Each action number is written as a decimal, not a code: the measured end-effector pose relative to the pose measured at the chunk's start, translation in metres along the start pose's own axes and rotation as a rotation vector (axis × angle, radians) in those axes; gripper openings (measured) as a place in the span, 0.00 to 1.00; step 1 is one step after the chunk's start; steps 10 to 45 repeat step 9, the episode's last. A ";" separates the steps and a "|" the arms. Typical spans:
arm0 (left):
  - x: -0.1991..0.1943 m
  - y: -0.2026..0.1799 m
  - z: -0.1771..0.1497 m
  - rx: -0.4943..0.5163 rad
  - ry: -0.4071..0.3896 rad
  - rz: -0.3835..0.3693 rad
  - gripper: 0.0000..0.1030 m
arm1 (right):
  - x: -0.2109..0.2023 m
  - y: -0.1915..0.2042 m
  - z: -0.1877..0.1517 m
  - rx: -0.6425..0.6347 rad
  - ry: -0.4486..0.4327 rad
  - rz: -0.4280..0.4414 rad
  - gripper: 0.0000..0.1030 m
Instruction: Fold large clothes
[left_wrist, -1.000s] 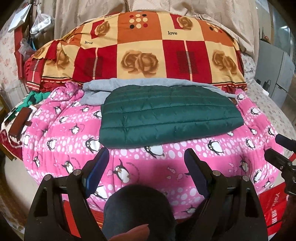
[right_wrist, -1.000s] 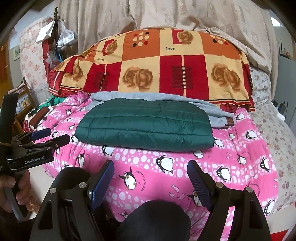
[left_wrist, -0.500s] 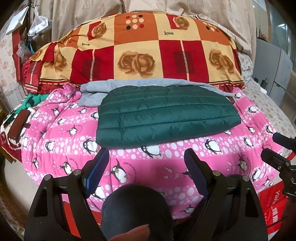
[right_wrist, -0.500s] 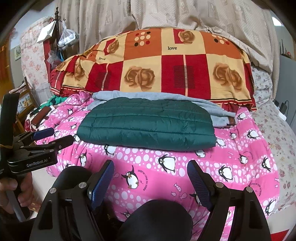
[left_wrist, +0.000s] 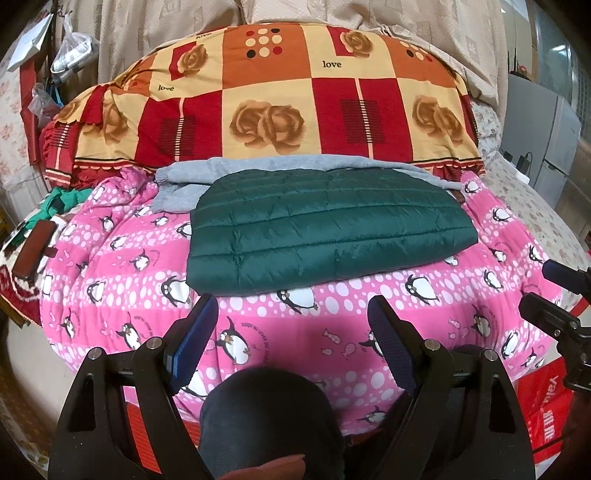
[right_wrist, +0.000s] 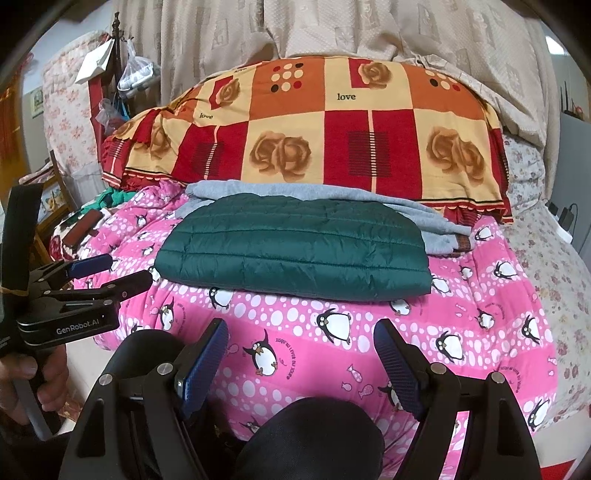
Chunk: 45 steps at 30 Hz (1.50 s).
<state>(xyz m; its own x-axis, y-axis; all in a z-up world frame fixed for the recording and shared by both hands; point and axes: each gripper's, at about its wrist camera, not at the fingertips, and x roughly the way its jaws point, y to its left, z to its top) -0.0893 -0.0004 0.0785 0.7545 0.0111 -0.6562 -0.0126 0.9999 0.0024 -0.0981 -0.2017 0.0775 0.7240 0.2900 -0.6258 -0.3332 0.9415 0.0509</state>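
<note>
Two wrist views face one bed, its top under a pink penguin-print quilt (left_wrist: 122, 258) w/ white dots. Behind that, a big red, orange & cream rose-print blanket (left_wrist: 266, 110) marked "love" is piled up against beige curtains (right_wrist: 332, 26). On the quilt lies a dark green quilted puffer jacket (left_wrist: 325, 232), folded into a flat rectangle, its far edge overlapping a grey knit garment (left_wrist: 184, 181) that sticks out on both sides; the jacket sits toward the blanket, well apart from both tools.

Left gripper (left_wrist: 291, 325) hangs over the quilt's near edge, blue pads spread wide, nothing between them. Right gripper (right_wrist: 301, 345) likewise: jaws apart, empty, aimed down at the quilt short of the jacket.

Only the right view shows the left tool from the side, a hand (right_wrist: 22, 380) round its handle, plus a coat stand w/ bags at the far left. Only the left view shows grey cabinets (left_wrist: 535, 122) at the right, a red printed bag (left_wrist: 543, 406) low right & the right tool's tips poking in at the edge
</note>
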 end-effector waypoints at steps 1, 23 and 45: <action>0.000 0.000 0.000 0.000 0.000 -0.001 0.81 | 0.000 0.000 0.000 0.001 0.000 0.002 0.77; -0.001 -0.001 -0.002 -0.002 -0.024 -0.008 0.81 | 0.001 -0.001 0.000 -0.002 0.000 0.003 0.77; -0.001 -0.001 -0.002 -0.002 -0.024 -0.008 0.81 | 0.001 -0.001 0.000 -0.002 0.000 0.003 0.77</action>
